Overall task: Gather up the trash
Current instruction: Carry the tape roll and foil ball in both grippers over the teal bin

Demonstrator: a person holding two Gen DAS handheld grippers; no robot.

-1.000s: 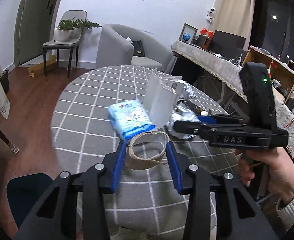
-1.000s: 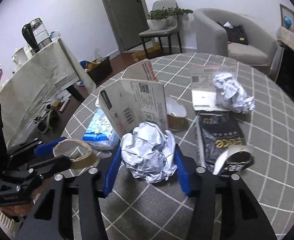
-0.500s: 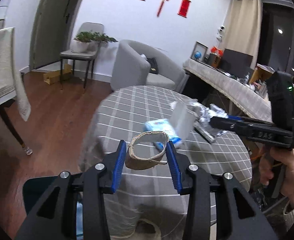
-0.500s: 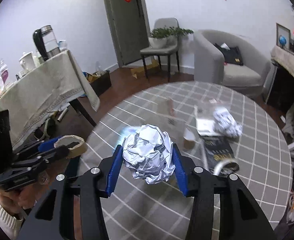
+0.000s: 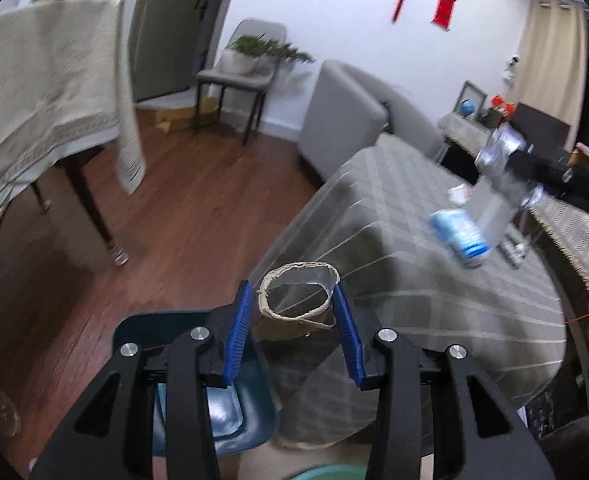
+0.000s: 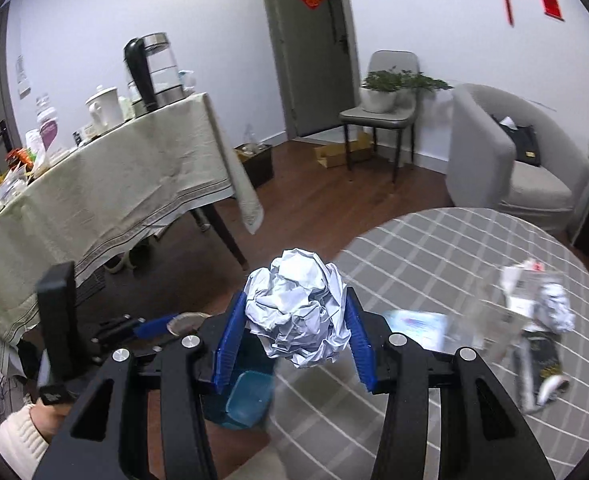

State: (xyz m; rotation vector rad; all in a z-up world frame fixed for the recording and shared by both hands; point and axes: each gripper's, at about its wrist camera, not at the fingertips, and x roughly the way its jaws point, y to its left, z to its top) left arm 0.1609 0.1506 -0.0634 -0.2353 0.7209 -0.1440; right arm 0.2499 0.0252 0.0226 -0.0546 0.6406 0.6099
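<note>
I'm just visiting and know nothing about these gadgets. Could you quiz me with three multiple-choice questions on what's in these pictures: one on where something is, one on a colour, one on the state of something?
1. Where is the teal bin?
A. on the checked table
B. on the floor beside the checked table
C. on the grey armchair

2. What colour are the pads on the fingers?
A. blue
B. red
C. yellow

3. What is the state of the right gripper?
A. wide open, with nothing in it
B. shut with nothing in it
C. closed on a crumpled ball of foil

Answers:
1 B: the bin stands on the wooden floor, next to the hanging edge of the checked tablecloth.
2 A: both pads flanking the load are bright blue.
3 C: the crumpled foil ball sits pressed between the two pads.
</note>
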